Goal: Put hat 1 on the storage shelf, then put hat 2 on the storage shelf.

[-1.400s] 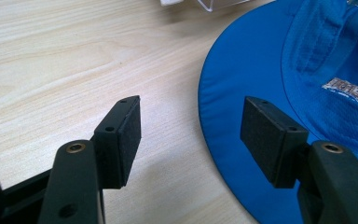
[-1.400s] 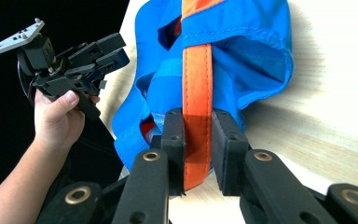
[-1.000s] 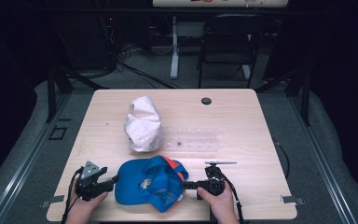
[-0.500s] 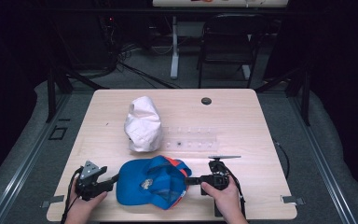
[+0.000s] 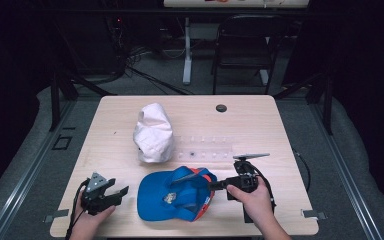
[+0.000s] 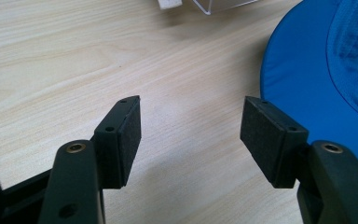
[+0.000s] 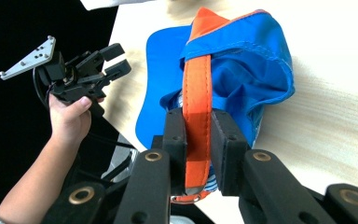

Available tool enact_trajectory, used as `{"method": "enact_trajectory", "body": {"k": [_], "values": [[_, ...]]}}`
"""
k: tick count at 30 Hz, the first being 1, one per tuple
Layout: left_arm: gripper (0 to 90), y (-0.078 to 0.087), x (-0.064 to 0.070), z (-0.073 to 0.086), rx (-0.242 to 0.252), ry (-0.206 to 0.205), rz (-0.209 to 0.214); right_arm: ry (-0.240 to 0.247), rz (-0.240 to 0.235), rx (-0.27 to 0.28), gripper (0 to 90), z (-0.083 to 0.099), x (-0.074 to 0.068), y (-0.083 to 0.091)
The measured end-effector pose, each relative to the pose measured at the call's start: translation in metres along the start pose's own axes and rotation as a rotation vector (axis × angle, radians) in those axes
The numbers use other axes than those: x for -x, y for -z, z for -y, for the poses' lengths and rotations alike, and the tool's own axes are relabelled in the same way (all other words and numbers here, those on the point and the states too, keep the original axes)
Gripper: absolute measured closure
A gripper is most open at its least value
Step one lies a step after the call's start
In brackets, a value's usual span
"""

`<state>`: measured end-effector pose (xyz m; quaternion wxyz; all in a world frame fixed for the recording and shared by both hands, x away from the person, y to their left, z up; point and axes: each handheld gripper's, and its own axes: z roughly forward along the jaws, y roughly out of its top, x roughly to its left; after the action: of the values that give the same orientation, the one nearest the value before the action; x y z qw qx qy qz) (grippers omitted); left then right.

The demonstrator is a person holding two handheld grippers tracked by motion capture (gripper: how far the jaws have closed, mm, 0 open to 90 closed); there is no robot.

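A blue cap (image 5: 172, 197) with an orange back strap (image 7: 196, 100) lies near the table's front edge. My right gripper (image 5: 214, 185) is shut on that strap at the cap's right side; in the right gripper view the black pads (image 7: 175, 149) squeeze the orange band and lift the cap's back edge. My left gripper (image 5: 122, 192) stands open just left of the cap's brim (image 6: 303, 79), a short gap away, with bare wood between its fingers (image 6: 123, 135). It shows too in the right gripper view as the left gripper (image 7: 116, 60), held in a hand.
A white cap (image 5: 152, 134) rests behind the blue one, left of centre. A clear plastic tray (image 5: 205, 148) lies to its right. A small black disc (image 5: 221, 108) sits near the table's far edge (image 5: 185, 97). Chairs and cables stand beyond.
My left gripper has let go of the blue cap's brim and drawn back to the left, open. The right gripper has kept the strap and shifted slightly right, lifting it.
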<state>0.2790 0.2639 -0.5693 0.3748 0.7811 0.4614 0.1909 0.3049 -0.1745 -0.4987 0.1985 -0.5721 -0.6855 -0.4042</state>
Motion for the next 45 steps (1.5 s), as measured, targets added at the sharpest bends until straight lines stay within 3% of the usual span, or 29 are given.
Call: {"method": "enact_trajectory", "body": {"k": [4,10,11,15,23,36,40,45], "values": [[38.6,0.0,0.0,0.0,-0.002,-0.001,0.001,-0.001,-0.023,-0.047,77.7,-0.005,-0.004,0.003],[38.6,0.0,0.0,0.0,0.0,-0.002,0.0,-0.051,-0.077,-0.052,77.8,-0.013,-0.012,0.005],[38.6,0.0,0.0,0.0,0.0,-0.003,0.001,-0.042,-0.093,-0.07,77.8,-0.015,-0.011,0.006],[38.6,0.0,0.0,0.0,-0.002,-0.007,0.0,-0.061,-0.106,-0.071,77.8,-0.02,-0.016,0.008],[38.6,0.001,0.001,-0.001,-0.009,-0.015,0.005,-0.086,-0.185,-0.077,77.9,-0.033,-0.031,0.017],[38.6,0.001,0.002,0.0,0.0,-0.011,0.001,-0.113,-0.253,-0.07,77.8,-0.047,-0.052,0.027],[38.6,0.001,0.001,0.0,0.004,-0.012,0.004,-0.124,-0.312,-0.056,77.9,-0.052,-0.058,0.035],[38.6,0.001,0.002,-0.001,-0.003,-0.016,0.003,-0.131,-0.347,-0.042,77.9,-0.057,-0.065,0.043]]}}
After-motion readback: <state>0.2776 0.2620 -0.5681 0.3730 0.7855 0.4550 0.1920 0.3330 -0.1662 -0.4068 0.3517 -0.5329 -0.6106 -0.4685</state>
